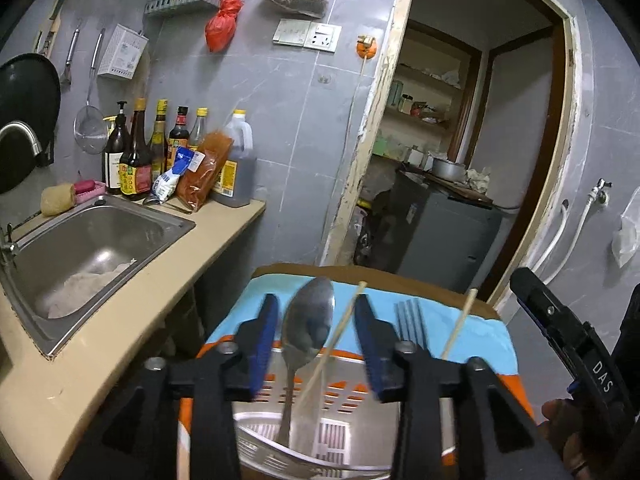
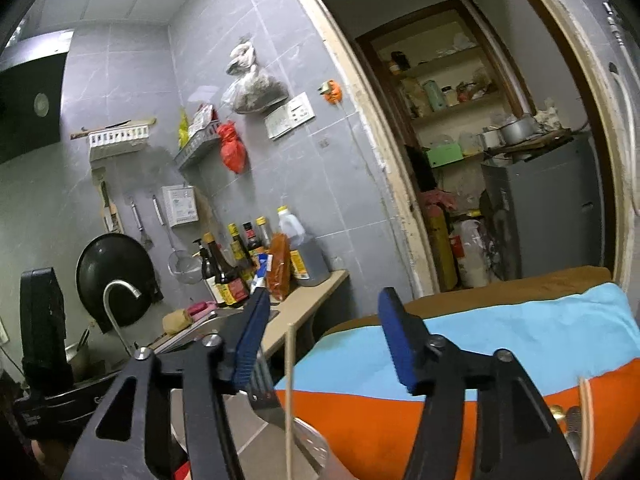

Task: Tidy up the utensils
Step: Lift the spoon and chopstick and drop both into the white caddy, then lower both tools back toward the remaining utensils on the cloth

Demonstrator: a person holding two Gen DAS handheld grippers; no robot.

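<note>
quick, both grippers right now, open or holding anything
left gripper: open, spoon and a chopstick stand between its jaws, ungripped.
right gripper: open, holding nothing.

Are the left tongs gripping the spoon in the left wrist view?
No. The spoon stands in the white basket between the open left tongs, and neither blue pad touches it.

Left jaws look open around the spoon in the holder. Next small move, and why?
Probably lift the left gripper straight back, clear of the utensil holder. Its jaws stand apart, pads off the spoon, which stands in the holder with a chopstick. A sideways exit might knock either over.
</note>
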